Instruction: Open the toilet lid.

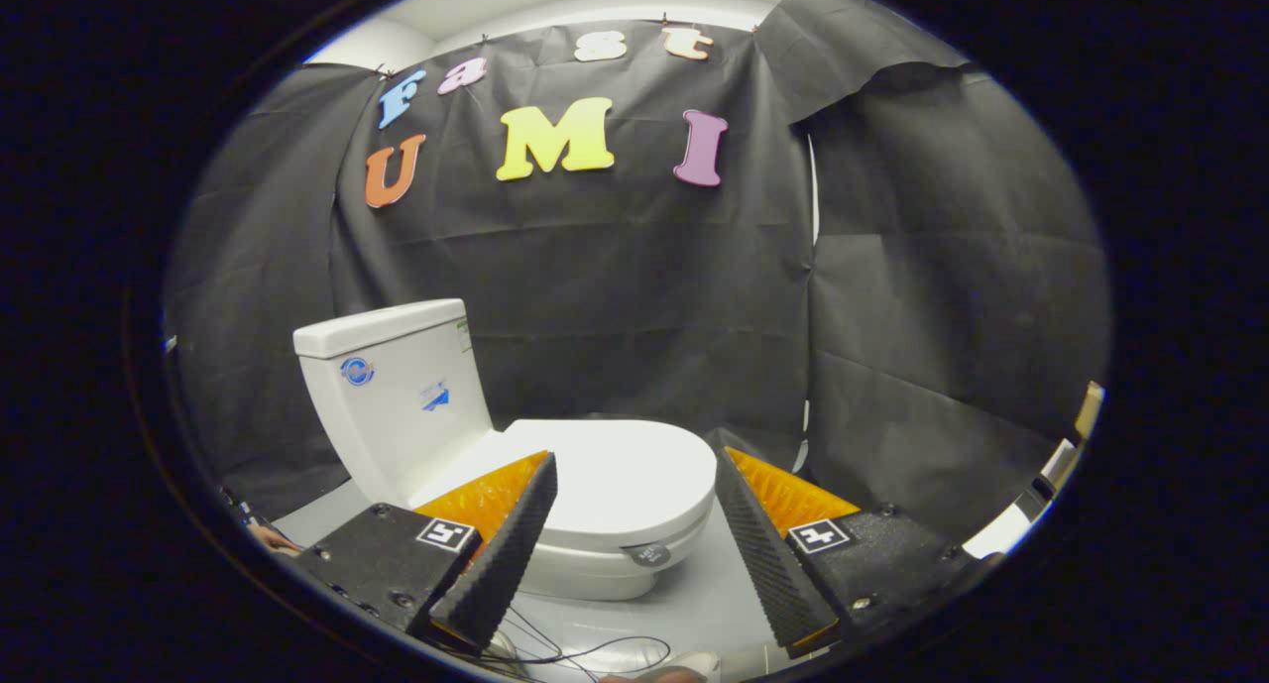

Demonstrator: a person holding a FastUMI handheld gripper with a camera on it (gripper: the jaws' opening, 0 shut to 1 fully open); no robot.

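Grey floor (684,604), black cloth wall (615,306) — hand-held gripper (634,475) agape before closed toilet lid (625,470).

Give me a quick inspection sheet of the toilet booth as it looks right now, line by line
Surface: pale grey floor, toilet standing on it.
Job's things: white ceramic toilet with its flat white lid down and closed; white tank behind it.
Clutter: nothing seen.
Grippers: handheld two-finger gripper open, fingers spread either side of the lid's front, not touching it.
Cables: thin dark wires looped on the floor below the fingers.
Surroundings: black cloth wall behind and beside the toilet.
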